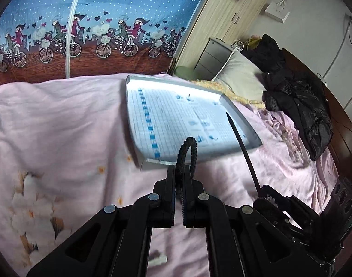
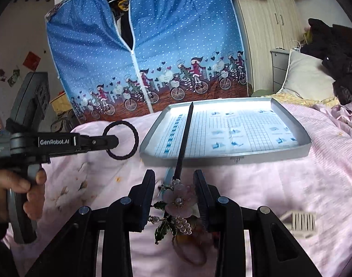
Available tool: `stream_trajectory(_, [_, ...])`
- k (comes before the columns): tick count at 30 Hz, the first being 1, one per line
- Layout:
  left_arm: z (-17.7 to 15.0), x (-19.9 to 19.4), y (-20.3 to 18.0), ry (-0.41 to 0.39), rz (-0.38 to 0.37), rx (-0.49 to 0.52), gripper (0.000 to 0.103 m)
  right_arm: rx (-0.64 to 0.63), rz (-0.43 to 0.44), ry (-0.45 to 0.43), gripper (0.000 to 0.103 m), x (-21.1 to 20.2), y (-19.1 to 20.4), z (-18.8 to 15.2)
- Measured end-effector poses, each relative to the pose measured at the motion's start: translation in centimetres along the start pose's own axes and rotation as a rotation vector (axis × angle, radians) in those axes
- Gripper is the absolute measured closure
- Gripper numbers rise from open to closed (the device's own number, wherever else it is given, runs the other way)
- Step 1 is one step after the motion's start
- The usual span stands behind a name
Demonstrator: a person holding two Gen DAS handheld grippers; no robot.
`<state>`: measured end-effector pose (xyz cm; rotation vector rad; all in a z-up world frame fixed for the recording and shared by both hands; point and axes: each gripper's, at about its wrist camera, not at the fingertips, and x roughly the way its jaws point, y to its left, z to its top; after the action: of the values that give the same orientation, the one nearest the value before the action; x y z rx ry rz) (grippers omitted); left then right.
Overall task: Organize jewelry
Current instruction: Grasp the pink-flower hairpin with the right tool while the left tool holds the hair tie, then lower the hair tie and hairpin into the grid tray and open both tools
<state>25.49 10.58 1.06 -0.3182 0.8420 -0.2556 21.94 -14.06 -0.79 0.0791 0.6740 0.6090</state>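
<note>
Left hand-held gripper (image 1: 179,173) pinching black braided hair tie (image 1: 187,152); right hand-held gripper (image 2: 174,184) gripping pink-flowered hairpin (image 2: 179,199)

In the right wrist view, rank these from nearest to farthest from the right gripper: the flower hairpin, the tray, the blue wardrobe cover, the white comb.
1. Flower hairpin: between the right gripper's fingers.
2. White comb: on the bedspread, to the right.
3. Tray: ahead on the bed, just beyond the fingertips; comb and tray are close to call.
4. Blue wardrobe cover: behind the bed, farthest.

bedroom: bed (image 1: 60,120), pillow (image 1: 240,73), wardrobe (image 2: 176,46)
</note>
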Motion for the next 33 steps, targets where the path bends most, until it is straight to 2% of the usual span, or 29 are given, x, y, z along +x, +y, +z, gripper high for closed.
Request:
stream_trajectory(4, [3.4,4.3,1.4,0.007,0.002,-0.027,0.1,0.094,-0.007,-0.01,0.071,4.7,-3.2,3.6])
stream_trajectory(7, [4.7,7.4,3.1,0.031,-0.002,-0.064,0.1,0.127,-0.017,0.022,0.071,8.6,-4.9,5.0])
stream_trajectory(12, [5.0,11.0,6.0,0.079,0.007,-0.114,0.1,0.16,-0.034,0.107,0.07,12.9,-6.5,4.6])
stream_trajectory(17, [4.4,11.9,6.9,0.092,-0.012,-0.126,0.1,0.169,-0.062,0.154,0.069,14.5,-7.1,4.1])
stream_trajectory(19, [4.1,11.8,7.2,0.085,-0.042,-0.164,0.093,0.178,-0.052,0.139,0.063,14.1,-7.3,4.2])
stream_trajectory(20, [3.9,11.6,7.2,0.071,-0.042,-0.177,0.084,0.188,-0.056,0.13,0.049,13.8,-7.3,4.3])
stream_trajectory(21, [3.8,11.1,7.0,0.049,-0.043,-0.182,0.069,0.193,-0.074,0.112,0.042,13.1,-7.4,4.3])
stream_trajectory(22, [3.7,10.4,6.8,0.023,-0.058,-0.179,0.064,0.193,-0.086,0.093,0.04,12.4,-7.5,4.5])
stream_trajectory(24, [3.6,8.9,5.9,-0.017,-0.044,-0.158,0.031,0.195,-0.087,0.072,0.033,10.8,-7.5,4.5])
stream_trajectory(26, [3.4,7.0,4.9,-0.069,-0.03,-0.135,0.02,0.2,-0.097,0.041,0.029,8.7,-7.5,4.4])
stream_trajectory(28, [2.6,4.9,4.0,-0.124,-0.018,-0.118,0.016,0.195,-0.094,-0.009,0.019,6.1,-7.3,4.4])
stream_trajectory(29, [2.1,3.8,3.6,-0.152,-0.014,-0.111,0.008,0.188,-0.093,-0.035,0.012,4.6,-7.1,4.3])
stream_trajectory(30, [1.7,2.6,3.2,-0.18,-0.006,-0.106,0.001,0.18,-0.093,-0.06,0.01,3.1,-6.9,4.3])
stream_trajectory(32, [0.7,0.4,1.8,-0.237,0.013,-0.083,0.001,0.158,-0.081,-0.104,0.0,0.2,-6.3,4.1])
stream_trajectory(33, [0.2,-0.7,1.1,-0.26,0.023,-0.065,0.001,0.144,-0.078,-0.124,0.0,-1.1,-5.8,3.9])
